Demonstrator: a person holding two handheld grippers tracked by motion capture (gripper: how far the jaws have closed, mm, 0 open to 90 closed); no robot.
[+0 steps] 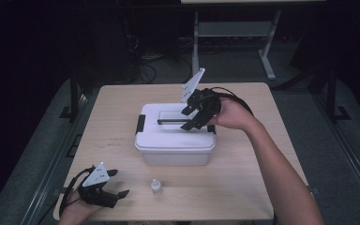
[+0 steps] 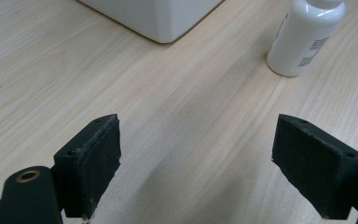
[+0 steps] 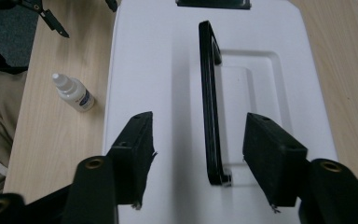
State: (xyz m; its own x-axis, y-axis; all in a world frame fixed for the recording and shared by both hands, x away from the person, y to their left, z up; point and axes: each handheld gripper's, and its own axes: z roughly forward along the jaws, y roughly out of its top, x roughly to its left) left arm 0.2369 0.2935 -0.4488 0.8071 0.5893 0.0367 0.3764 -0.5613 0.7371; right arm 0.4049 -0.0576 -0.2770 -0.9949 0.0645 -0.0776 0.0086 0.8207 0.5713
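Note:
A white lidded box (image 1: 176,140) stands mid-table with a thin black handle (image 1: 171,121) raised on its lid. My right gripper (image 1: 183,119) hovers over the lid from the right. In the right gripper view its jaws straddle the near end of the handle (image 3: 208,102), with gaps on both sides, so the right gripper (image 3: 205,144) is open and the pads touch nothing. My left gripper (image 1: 121,183) rests at the table's front left, open and holding nothing, as the left gripper view (image 2: 196,163) confirms. A small white dropper bottle (image 1: 156,186) stands just to its right.
Black latches (image 1: 140,123) sit on the box's ends. The wooden table (image 1: 243,173) has bare room right of and in front of the box. The bottle (image 2: 305,37) and a box corner (image 2: 158,16) lie ahead of the left jaws. Dark floor and a desk frame (image 1: 267,56) lie beyond.

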